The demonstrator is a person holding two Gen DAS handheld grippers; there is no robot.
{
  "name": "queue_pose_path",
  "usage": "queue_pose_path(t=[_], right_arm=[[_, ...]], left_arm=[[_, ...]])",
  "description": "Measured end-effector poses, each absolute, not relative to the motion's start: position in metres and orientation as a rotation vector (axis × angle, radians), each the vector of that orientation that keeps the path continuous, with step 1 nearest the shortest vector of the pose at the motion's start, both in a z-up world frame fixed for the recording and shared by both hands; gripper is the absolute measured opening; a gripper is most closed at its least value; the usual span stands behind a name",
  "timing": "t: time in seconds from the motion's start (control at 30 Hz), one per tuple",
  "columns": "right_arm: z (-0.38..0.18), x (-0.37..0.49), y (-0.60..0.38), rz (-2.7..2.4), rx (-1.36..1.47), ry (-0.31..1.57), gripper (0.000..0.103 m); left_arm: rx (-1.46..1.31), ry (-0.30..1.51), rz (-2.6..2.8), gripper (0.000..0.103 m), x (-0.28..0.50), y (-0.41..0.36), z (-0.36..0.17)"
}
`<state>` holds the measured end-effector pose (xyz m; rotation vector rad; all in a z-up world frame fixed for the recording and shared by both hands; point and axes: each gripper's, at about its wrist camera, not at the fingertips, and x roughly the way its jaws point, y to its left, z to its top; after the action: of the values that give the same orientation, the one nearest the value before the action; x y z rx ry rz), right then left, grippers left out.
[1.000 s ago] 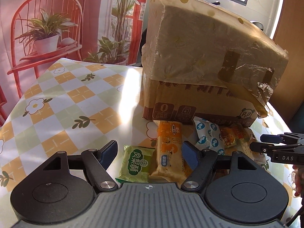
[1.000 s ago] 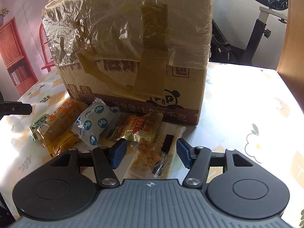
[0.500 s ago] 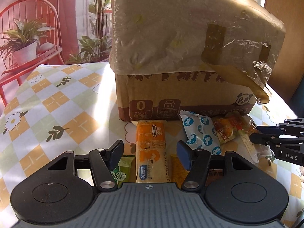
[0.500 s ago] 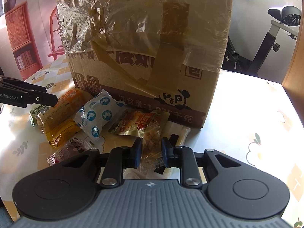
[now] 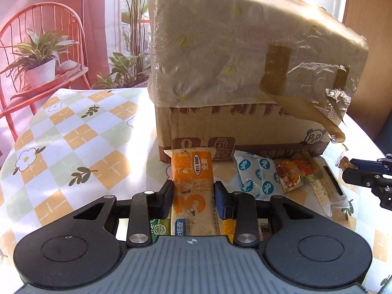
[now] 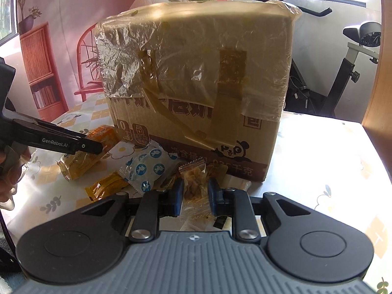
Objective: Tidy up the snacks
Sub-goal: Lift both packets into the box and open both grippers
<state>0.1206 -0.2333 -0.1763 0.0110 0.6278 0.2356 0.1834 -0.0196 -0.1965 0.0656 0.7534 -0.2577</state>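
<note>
The left gripper sits low in the centre of the left wrist view, level with the table, its two blue pads pressed against the sides of the orange snack pack, which it grasps. The right gripper is raised in the lower middle of its own view and clenches a clear snack packet of brownish pieces, lifted off the pile.

The orange snack pack is long, with a big orange "3" and a transparent middle; it lies lengthwise between the pads, its far end near the cardboard box wrapped in film and tape. To its right lie a white packet with blue dots and a red and yellow packet on the checked tablecloth.

Half a second ago the left pads stood apart around the orange pack; they are now tight on it. The right gripper has risen with its packet since then.
</note>
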Motion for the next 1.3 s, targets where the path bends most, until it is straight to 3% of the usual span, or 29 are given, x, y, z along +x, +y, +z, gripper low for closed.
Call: queue_pose_path(t=[0.4,0.63,1.13,1.17,1.23,1.27,1.3], right_arm=[[-0.103,0.121,-0.236,0.251,-0.019,0.427,0.023],[-0.06,0.149,-0.246,0.249,0.007,0.351,0.023],[-0.06,0.252,-0.273,0.091,0.112,0.458,0.023],[-0.062,0.254,-0.274,0.084,0.111,0.467,0.023],[-0.066,0.256,-0.275,0.063,0.111,0.482,0.025],[-0.067,0.256,-0.275,0.059,0.111,0.486,0.031],[-0.067,0.255,-0.275,0.058,0.112,0.488,0.036]], left_arm=[[-0.004,0.493,-0.271,0.037,0.17,-0.013,-0.102],[-0.031,0.408,-0.306,0.037,0.204,-0.04,-0.056],[0.019,0.48,-0.324,0.033,0.314,-0.113,-0.059],[0.023,0.482,-0.321,0.035,0.316,-0.112,-0.061],[0.021,0.491,-0.321,0.052,0.315,-0.11,-0.063],[0.018,0.489,-0.321,0.067,0.312,-0.107,-0.062],[0.02,0.481,-0.317,0.075,0.309,-0.104,-0.062]])
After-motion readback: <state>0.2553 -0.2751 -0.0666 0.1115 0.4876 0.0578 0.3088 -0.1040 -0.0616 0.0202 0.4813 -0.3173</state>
